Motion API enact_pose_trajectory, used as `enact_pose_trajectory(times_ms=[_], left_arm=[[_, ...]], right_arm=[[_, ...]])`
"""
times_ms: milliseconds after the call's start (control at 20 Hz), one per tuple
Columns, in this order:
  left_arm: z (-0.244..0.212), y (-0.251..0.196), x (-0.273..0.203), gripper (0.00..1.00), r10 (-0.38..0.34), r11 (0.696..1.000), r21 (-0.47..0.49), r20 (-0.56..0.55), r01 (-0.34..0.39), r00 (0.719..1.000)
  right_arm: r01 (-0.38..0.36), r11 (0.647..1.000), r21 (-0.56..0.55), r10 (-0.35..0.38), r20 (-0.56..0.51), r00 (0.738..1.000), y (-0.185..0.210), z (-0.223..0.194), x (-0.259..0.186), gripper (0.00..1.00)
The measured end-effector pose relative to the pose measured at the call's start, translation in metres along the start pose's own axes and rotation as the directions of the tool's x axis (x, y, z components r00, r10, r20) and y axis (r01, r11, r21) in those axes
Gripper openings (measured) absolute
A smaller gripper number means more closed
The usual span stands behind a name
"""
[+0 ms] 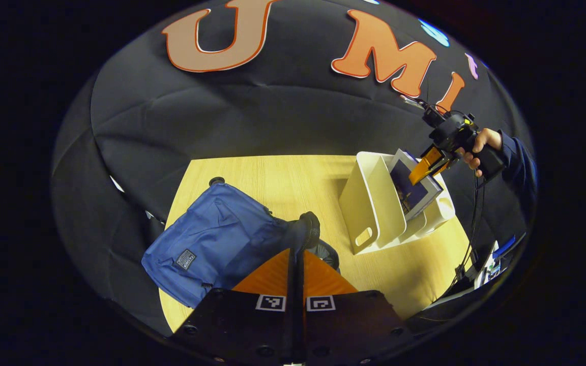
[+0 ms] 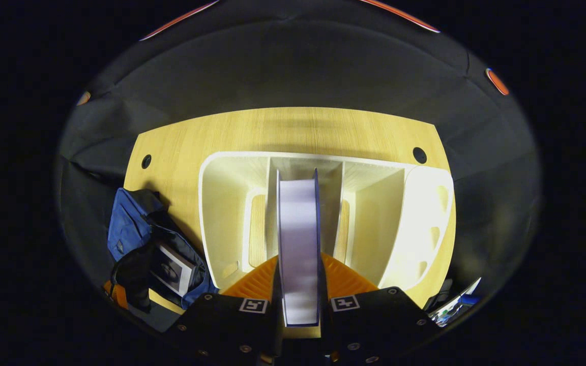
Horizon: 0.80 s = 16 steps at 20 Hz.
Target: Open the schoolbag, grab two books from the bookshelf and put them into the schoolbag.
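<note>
The blue schoolbag (image 1: 211,239) lies on the left of the wooden table (image 1: 283,178). My left gripper (image 1: 297,251) is shut on its black top edge (image 1: 307,230) and holds it up. In the right gripper view the schoolbag (image 2: 125,223) gapes open, with one book (image 2: 171,269) inside it. The white bookshelf (image 1: 372,203) stands to the right. My right gripper (image 2: 299,262) is shut on a second book (image 2: 298,223), seen edge-on above the bookshelf's (image 2: 227,203) middle slot. From the left gripper view, the right gripper (image 1: 425,168) grips that book (image 1: 412,190) at its top edge.
A hand (image 1: 478,145) in a dark sleeve holds the right gripper. Cables and small items (image 1: 494,259) sit off the table's right edge. Round cable holes (image 2: 419,154) mark the table's far corners. The booth's black cloth wall rises behind the table.
</note>
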<state>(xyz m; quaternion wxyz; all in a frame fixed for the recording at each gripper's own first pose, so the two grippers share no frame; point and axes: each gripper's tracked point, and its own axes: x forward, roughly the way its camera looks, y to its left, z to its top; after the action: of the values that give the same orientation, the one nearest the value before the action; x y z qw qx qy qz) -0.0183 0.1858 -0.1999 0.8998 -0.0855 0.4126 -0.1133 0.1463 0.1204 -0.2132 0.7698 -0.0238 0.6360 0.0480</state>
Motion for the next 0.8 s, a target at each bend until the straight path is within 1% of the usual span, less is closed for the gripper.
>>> enact_pose_trajectory(times_ms=[100,300,650,800], left_arm=[[0.001,0.001,0.001,0.01,-0.002,1.000,0.001,0.001,0.002,1.000],[0.001,-0.004,0.001,0.01,-0.008,1.000,-0.007,0.000,0.008,1.000],[0.003,-0.004,-0.001,0.01,-0.008,0.999,0.031,-0.006,0.008,1.000],[0.005,-0.005,0.000,0.01,-0.007,0.999,0.045,-0.007,0.007,1.000]], right_arm=[[-0.021,1.000,0.006,0.021,0.000,1.000,0.001,-0.002,-0.006,0.27],[-0.064,0.998,0.022,0.064,0.031,0.998,0.001,-0.002,-0.033,0.25],[-0.120,0.992,0.045,0.114,0.122,0.986,-0.014,-0.010,-0.106,0.25],[-0.123,0.992,0.037,0.115,0.175,0.978,-0.022,-0.014,-0.138,0.25]])
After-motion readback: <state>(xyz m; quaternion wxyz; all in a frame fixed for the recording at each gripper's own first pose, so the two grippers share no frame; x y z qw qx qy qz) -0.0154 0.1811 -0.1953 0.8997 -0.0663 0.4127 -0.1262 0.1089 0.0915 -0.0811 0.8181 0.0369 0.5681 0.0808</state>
